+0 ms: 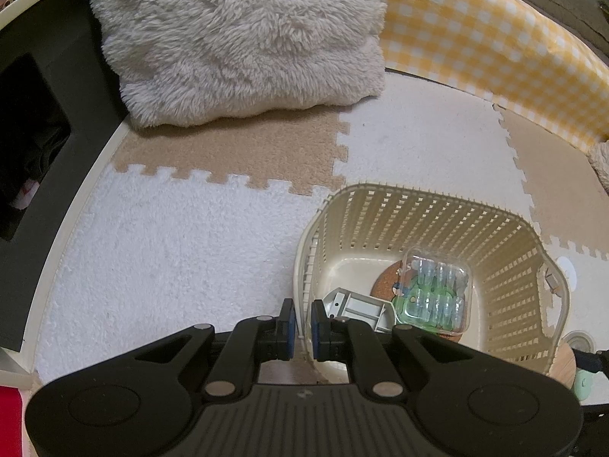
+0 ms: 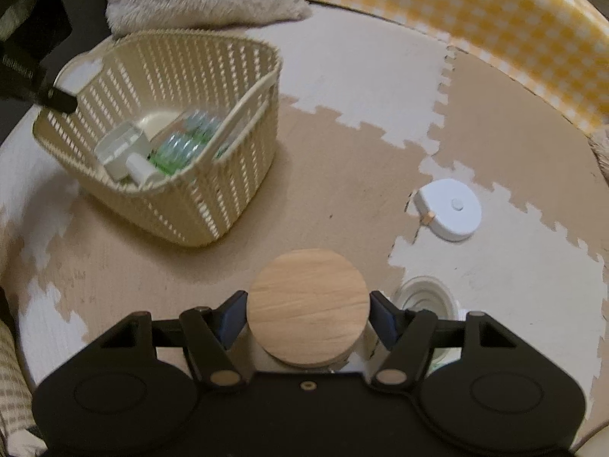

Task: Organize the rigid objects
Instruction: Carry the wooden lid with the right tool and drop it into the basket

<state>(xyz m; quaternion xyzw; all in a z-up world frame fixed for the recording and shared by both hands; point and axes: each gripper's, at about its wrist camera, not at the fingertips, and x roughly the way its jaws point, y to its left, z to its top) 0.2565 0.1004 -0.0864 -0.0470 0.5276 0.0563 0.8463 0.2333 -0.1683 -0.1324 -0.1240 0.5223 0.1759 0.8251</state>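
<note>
The right tongs [image 2: 308, 314] are clamped on a jar with a round wooden lid [image 2: 309, 304]; the lid hides nearly all of the jar's body, so only a pale sliver shows under it. Just right of that grip a clear, ringed round thing [image 2: 426, 297] lies on the floor, half covered by the tongs' arm, and what it is cannot be made out. The left tongs [image 1: 300, 329] are together on the near rim of the cream lattice basket [image 1: 495, 236], one blue pad outside the wall and one inside.

In the basket lie a clear plastic box [image 1: 437, 293] of small bluish pieces, a cork disc [image 1: 386, 282] mostly buried beneath it with a green printed picture too distorted to read, and a grey tray-like part [image 1: 361, 304] cut off by the tongs. In the right wrist view these contents are blurred.

The surface is a floor of interlocking foam mats [image 2: 342, 190], beige and white, their toothed seams showing. A white flat gadget [image 2: 449, 209] with a small button lies well apart from the basket. A shaggy grey cushion [image 1: 243, 38] and a yellow gingham cloth [image 1: 495, 45] border the mats; dark furniture [image 1: 34, 152] stands left.

Small white lettering on a black bar [image 2: 23, 72] at the right view's left edge is too blurred to read.
</note>
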